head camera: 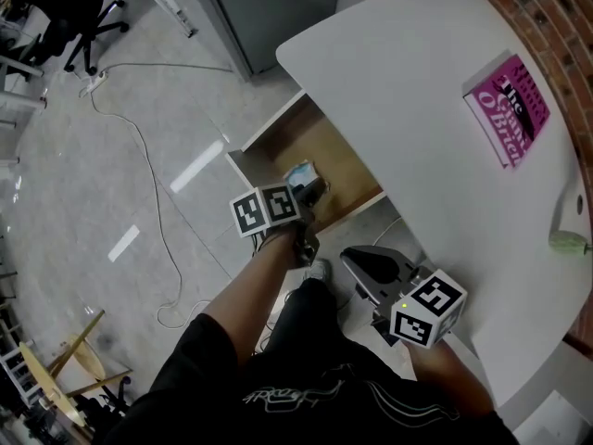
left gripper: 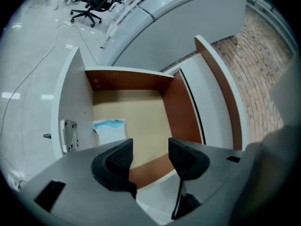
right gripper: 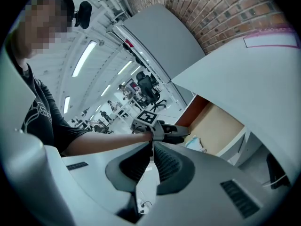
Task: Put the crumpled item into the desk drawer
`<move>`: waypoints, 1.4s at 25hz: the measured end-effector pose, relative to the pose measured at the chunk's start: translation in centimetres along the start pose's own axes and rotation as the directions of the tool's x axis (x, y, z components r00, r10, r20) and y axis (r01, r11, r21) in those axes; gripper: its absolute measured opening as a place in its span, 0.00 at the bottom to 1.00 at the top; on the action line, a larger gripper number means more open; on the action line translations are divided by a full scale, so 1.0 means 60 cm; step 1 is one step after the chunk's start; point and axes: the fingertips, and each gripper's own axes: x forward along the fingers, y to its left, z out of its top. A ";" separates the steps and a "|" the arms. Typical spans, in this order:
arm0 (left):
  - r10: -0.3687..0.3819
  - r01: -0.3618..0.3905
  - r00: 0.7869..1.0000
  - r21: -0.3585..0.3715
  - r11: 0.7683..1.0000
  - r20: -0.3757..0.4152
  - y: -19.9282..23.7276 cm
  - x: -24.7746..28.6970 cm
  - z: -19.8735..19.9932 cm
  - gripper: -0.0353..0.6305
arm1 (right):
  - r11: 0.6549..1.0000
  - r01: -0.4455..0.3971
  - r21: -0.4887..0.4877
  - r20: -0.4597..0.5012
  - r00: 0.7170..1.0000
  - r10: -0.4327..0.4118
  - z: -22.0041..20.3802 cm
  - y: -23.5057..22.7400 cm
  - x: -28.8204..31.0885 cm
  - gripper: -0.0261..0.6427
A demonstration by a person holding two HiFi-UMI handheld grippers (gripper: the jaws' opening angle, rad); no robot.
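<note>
The grey tiled floor [head camera: 111,156] fills the left of the head view, with a loose cable [head camera: 153,193] trailing across it and an office chair [head camera: 79,17] at the far corner.

The white worktop [head camera: 417,109] takes up the right side, its curved edge running along a brick wall [head camera: 547,26].

Beneath the worktop's edge the desk drawer [left gripper: 141,112] stands pulled out. It has a pale wood bottom, brown inner walls and a white front panel carrying a small metal plate.

A magenta book [head camera: 508,109] lies flat on the worktop near the wall, well apart from the drawer.

I hold the left claw [left gripper: 149,149] over the open drawer, pointing down into it. It is released: in the left gripper view the jaws stand wide apart with nothing between them, only the drawer bottom and its near wall visible through the gap.

I hold the right claw [right gripper: 153,161] lower in the head view, in front of the worktop's edge and well clear of the drawer. It is clenched: in the right gripper view the ribbed pads meet, and I can see nothing held between them.

The crumpled item [left gripper: 110,130], white with a pale blue patch, rests on the drawer bottom close to the white front panel. It lies just beyond the left claw's left jaw, below it, and apart from both pads.
</note>
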 end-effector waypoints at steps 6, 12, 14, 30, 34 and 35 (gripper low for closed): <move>-0.105 0.099 0.994 0.130 0.987 0.042 -0.072 -0.113 -0.016 0.35 | 0.996 -0.038 -0.074 0.019 0.999 0.040 0.022 0.054 -0.035 0.12; -0.188 0.150 0.979 0.347 0.926 0.081 -0.177 -0.256 -0.069 0.27 | 0.986 -0.075 -0.146 0.061 0.995 0.085 0.037 0.135 -0.105 0.12; -0.216 0.161 0.972 0.409 0.898 0.091 -0.216 -0.298 -0.097 0.26 | 0.981 -0.085 -0.174 0.079 0.992 0.100 0.039 0.159 -0.133 0.12; -0.359 0.150 0.924 0.740 0.656 0.131 -0.480 -0.634 -0.377 0.13 | 0.945 -0.107 -0.310 0.257 0.947 0.192 0.011 0.379 -0.434 0.12; -0.439 0.155 0.888 0.809 0.567 0.138 -0.559 -0.706 -0.418 0.12 | 0.916 -0.121 -0.383 0.293 0.924 0.245 0.036 0.445 -0.491 0.12; -0.454 0.150 0.880 0.823 0.547 0.141 -0.577 -0.724 -0.424 0.11 | 0.906 -0.116 -0.406 0.298 0.921 0.251 0.041 0.460 -0.503 0.12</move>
